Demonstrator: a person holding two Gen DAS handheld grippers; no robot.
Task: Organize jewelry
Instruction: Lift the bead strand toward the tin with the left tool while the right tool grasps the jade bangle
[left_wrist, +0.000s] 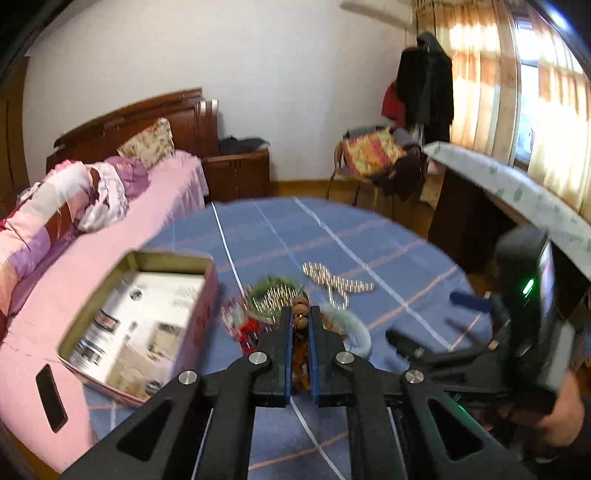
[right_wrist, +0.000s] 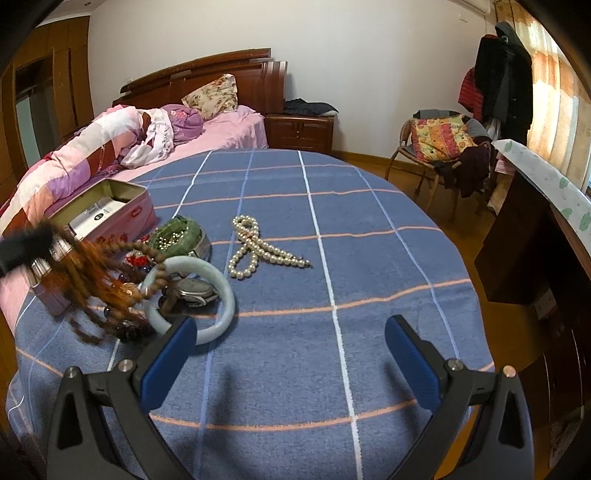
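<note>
The left gripper (left_wrist: 300, 316) has its jaws clamped on a brown beaded strand with a tassel (left_wrist: 300, 314), lifted above the jewelry pile; I'd say it goes next to the open tin (left_wrist: 173, 258) at the left, which calls for a swing over its rim. The right gripper (right_wrist: 290, 334) hovers near, jaws apart. Only the right view shows the jade bangle (right_wrist: 225, 291), watch (right_wrist: 195, 288) and pearl necklace (right_wrist: 255, 245) clearly

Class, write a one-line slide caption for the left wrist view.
Left gripper shut on a brown beaded tassel string, lifted above the jewelry pile beside the open tin box.
</note>
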